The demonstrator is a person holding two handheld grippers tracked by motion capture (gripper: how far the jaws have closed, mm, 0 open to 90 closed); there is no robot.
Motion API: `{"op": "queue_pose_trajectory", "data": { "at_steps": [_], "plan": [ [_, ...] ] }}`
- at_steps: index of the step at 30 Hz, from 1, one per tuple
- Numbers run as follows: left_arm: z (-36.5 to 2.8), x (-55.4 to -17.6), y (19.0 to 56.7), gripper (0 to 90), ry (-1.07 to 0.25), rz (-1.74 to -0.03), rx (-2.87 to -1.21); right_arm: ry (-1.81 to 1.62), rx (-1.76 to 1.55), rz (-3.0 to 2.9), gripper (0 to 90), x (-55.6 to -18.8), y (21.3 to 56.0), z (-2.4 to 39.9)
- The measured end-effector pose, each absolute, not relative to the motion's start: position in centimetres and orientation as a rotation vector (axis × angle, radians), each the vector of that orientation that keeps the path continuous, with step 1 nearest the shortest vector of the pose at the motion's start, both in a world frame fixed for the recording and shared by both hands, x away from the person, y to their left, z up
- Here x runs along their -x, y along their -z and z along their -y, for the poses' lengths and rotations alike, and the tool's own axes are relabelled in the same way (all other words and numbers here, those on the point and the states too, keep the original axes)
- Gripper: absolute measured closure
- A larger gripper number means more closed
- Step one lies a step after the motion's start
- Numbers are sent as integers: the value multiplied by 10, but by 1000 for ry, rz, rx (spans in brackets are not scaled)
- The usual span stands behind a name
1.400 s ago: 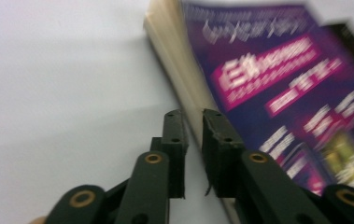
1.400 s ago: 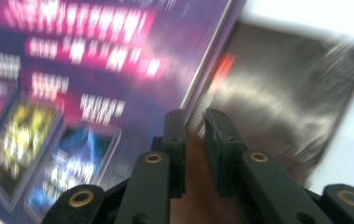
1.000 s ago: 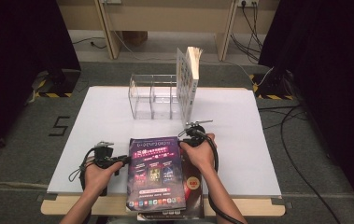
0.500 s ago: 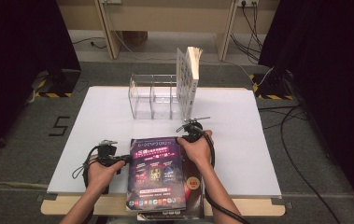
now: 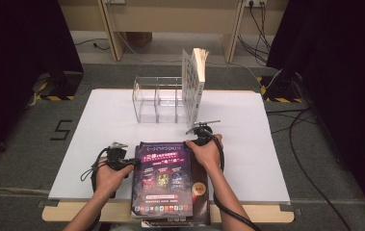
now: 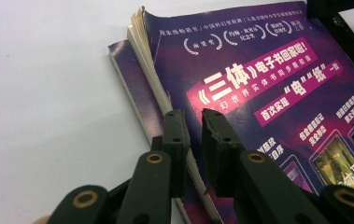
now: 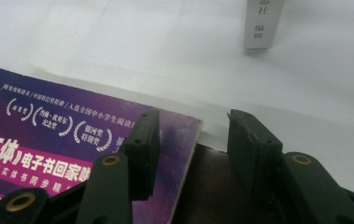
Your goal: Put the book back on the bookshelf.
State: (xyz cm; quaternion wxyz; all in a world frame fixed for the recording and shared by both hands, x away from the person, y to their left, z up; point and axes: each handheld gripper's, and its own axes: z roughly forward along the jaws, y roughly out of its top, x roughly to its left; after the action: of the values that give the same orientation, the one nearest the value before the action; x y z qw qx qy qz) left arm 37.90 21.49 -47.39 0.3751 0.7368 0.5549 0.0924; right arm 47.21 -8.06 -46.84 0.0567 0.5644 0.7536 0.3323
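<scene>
You have a purple magazine lying flat at the near edge of the table, about in the middle of that edge, and its lower end reaches past the edge towards you. It lies on top of other flat books; a dark one shows along its right side.

Your left gripper is at the left edge of the magazine, near its far left corner. In the left gripper view its fingers stand close together with a narrow gap, and the top cover and pages at that edge are between them. The fingers have just been closing; they seem to pinch the lifted edge, but the contact itself you cannot see clearly.

Your right gripper is at the far right corner of the magazine. In the right gripper view its fingers stand wide apart and have just been opening. One finger is above the purple cover, the other above the dark book beside it, and they hold nothing.

Towards the far edge of the table stands a clear plastic rack with compartments, and a book stands upright at its right end
</scene>
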Motion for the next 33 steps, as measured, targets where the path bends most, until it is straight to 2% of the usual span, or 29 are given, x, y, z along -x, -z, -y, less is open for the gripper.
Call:
{"op": "queue_pose_trajectory", "data": {
  "at_steps": [11,17,27,33],
  "plan": [
    [-210,-378,474,782,-213,-1402,-1898,-1052,-1747,-2285,524,-473,472,82],
    [-214,-376,472,724,-160,-1395,-1880,-1068,-1759,-2286,516,-474,473,82],
    [-212,-369,474,711,-150,-1389,-1915,-1125,-1813,-2272,481,-478,478,85],
    [-209,-370,474,713,-162,-1394,-1934,-1173,-1833,-2267,516,-478,480,83]
  ]
}}
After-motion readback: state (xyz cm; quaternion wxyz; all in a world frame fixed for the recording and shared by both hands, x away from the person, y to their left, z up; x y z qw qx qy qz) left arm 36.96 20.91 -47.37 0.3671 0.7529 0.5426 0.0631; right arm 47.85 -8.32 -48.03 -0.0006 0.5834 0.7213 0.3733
